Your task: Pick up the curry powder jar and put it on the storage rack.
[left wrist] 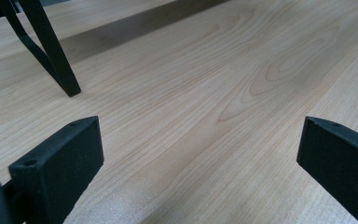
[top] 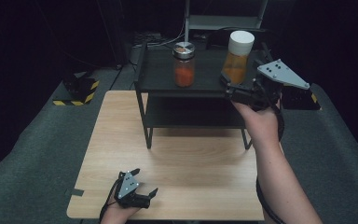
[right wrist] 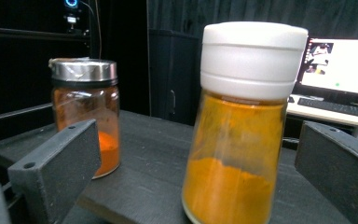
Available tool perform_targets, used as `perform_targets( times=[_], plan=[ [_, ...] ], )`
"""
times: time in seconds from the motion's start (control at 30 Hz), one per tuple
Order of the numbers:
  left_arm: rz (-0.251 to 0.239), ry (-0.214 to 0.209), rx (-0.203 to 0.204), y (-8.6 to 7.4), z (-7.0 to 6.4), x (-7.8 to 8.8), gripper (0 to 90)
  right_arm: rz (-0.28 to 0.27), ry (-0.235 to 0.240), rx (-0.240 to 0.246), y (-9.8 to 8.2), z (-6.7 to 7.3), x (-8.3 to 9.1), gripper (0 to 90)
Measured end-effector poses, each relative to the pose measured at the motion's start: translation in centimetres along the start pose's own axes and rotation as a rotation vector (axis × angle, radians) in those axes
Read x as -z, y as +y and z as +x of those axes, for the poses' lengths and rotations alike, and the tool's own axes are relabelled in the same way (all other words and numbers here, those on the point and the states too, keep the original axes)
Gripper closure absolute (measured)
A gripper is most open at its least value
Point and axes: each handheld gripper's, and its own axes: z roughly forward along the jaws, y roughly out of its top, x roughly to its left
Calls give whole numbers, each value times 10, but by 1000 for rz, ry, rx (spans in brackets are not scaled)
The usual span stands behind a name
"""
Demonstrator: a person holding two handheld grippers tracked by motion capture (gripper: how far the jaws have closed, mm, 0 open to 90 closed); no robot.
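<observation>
Wood grain runs across the table (top: 186,158) nearest the person, and the left gripper (top: 144,186) rests there near the front edge, its jaws spread wide with nothing between them. In the left gripper view those jaws frame bare tabletop, and one black leg of the shelf rack (left wrist: 51,51) stands on the wood ahead and to the left.

Farther in, the right forearm (top: 279,182) reaches up from the bottom of the high view to the right gripper (top: 228,84), held at the level of the rack's top shelf (top: 163,70). Its jaws stand apart — one on each side of the white-capped jar (top: 237,56), neither pressing the glass as far as the right gripper view shows. That jar (right wrist: 242,140) stands upright at the front right of the top shelf, its lower part filled with yellow-orange powder, the glass above dusted with the same colour.

Left of it on the same shelf, well apart, stands a shorter jar with a metal lid (top: 184,63) — upright too, with a layer of redder orange powder at the bottom. In the right gripper view this metal-lidded jar (right wrist: 86,126) sits behind the nearer jaw.

Beyond the shelf that view catches a lit monitor (right wrist: 340,65) and a keyboard (right wrist: 335,107) on a pale desk.
</observation>
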Motion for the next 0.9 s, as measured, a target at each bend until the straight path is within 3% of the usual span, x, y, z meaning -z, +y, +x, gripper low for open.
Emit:
perform_targets(
  times=[0.9],
  plan=[
    [3, 0, -12, 1, -1, 0, 6, 15, 27, 41, -40, 9, 28, 0]
  ],
)
